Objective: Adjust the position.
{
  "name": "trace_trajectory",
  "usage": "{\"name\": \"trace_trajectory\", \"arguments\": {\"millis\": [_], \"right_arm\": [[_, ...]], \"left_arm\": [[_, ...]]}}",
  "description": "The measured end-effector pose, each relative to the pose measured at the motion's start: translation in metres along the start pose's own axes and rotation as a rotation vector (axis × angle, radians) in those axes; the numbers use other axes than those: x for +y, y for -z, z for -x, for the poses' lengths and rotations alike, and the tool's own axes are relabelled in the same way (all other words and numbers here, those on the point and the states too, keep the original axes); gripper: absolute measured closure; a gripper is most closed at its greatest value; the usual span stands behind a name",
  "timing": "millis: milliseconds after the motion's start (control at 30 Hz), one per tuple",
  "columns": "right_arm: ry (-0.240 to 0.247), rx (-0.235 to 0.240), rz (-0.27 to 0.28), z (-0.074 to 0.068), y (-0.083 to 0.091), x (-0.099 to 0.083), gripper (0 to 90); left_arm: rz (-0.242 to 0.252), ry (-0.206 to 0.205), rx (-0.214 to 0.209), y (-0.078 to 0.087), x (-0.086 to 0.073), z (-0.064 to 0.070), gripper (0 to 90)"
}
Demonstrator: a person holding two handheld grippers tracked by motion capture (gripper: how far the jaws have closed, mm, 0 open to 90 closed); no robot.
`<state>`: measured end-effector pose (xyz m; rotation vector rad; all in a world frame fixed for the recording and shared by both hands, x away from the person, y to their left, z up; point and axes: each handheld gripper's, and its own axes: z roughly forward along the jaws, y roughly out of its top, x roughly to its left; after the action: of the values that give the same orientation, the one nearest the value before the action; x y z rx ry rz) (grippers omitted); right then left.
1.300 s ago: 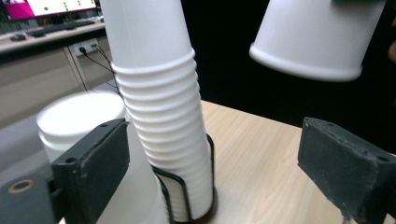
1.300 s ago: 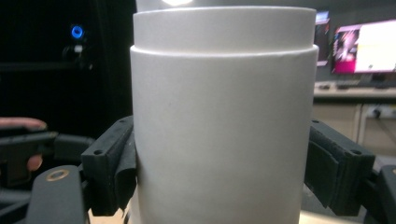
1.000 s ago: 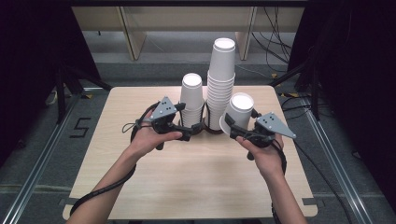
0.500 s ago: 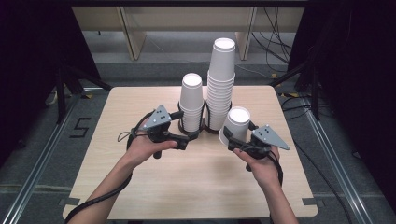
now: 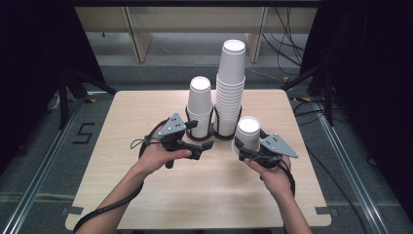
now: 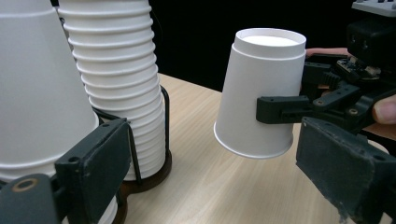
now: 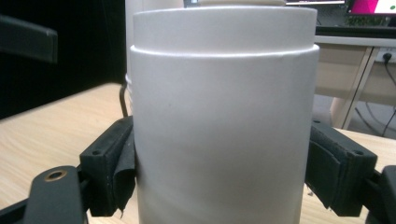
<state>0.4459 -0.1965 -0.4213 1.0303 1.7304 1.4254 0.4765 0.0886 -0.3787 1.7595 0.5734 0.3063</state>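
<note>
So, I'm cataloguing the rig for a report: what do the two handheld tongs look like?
The left black two-jaw tongs and right black two-jaw tongs each carry a grey three-cornered plate on top and trail a black cable. The jaws are flat and dark-padded. The person's forearms are bare, with no sleeves visible.

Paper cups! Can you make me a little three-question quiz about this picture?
1. True or false: the single cup held by the right gripper is lifted off the table.
2. Which is taller: A, the stack in the middle, or B, the stack on the left?
3. Fill in: the held cup is upside down, so its wide rim points ____.

Key:
1. True; the left gripper view shows it tilted above the wood.
2. A.
3. Down.
</note>
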Motion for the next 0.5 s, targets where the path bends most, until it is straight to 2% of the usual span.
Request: {"name": "trace_trajectory", "arguments": {"millis": [67, 133, 167, 233, 267, 300, 333, 367, 500], "right_arm": [[0.038, 0.018, -0.008, -0.001, -0.003, -0.003, 19.8], [0.103, -0.005, -0.034, -0.003, -0.002, -0.005, 19.8], [0.120, -0.010, -0.037, -0.005, -0.002, -0.007, 19.8], [0.174, -0.015, -0.047, -0.008, -0.003, -0.009, 19.7], [0.224, -0.015, -0.055, -0.009, -0.003, -0.010, 19.8], [0.306, -0.032, -0.063, -0.012, -0.002, -0.011, 19.7], [0.306, -0.032, -0.063, -0.012, -0.002, -0.011, 19.7], [0.335, -0.039, -0.071, -0.015, -0.001, -0.012, 19.7], [0.538, -0.076, -0.114, -0.023, -0.002, -0.018, 19.6]], "left_arm": [[-0.014, 0.054, -0.042, -0.001, -0.001, 0.002, 10.4], [-0.016, 0.032, -0.040, -0.002, 0.000, 0.005, 10.2], [-0.021, 0.021, -0.039, -0.002, 0.000, 0.006, 10.2], [-0.024, 0.023, -0.049, -0.003, 0.002, 0.008, 10.1], [-0.027, 0.016, -0.047, -0.005, 0.002, 0.009, 10.1], [-0.026, 0.013, -0.048, -0.007, 0.002, 0.010, 10.2], [-0.036, 0.010, -0.044, -0.008, 0.002, 0.012, 10.2], [-0.045, 0.012, -0.050, -0.010, 0.000, 0.014, 10.3], [-0.090, 0.000, -0.069, -0.023, -0.006, 0.020, 9.9]]}}
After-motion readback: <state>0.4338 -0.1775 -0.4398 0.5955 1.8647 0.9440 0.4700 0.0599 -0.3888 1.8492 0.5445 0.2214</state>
